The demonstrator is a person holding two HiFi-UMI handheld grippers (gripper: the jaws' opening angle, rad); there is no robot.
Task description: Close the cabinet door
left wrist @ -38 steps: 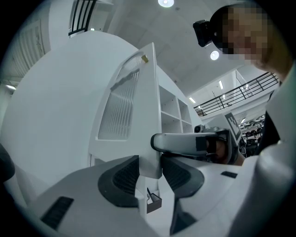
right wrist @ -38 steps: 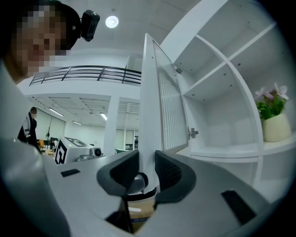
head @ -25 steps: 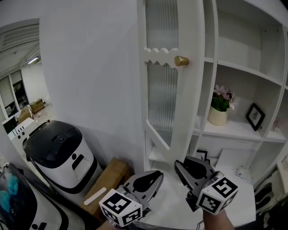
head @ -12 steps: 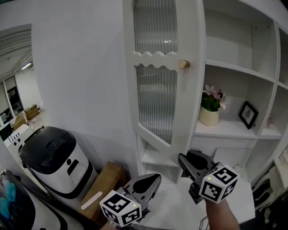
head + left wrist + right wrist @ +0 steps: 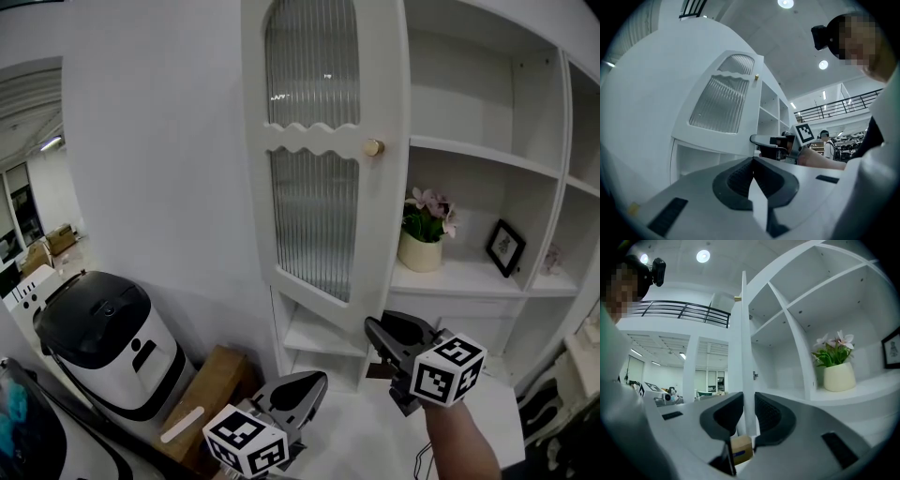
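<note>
Potted plant [image 5: 422, 234] on shelf [image 5: 473, 277], left gripper [image 5: 317, 380] pressed together, right gripper [image 5: 380, 324] opening on cabinet door [image 5: 314, 137] edge

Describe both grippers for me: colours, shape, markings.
Both match: light grey shells tapering to two jaws with dark ribbed pads. The left gripper and right gripper each carry a white cube with black square markers. The right forearm shows no sleeve. The right gripper's jaws are opening, the door edge between them.
</note>
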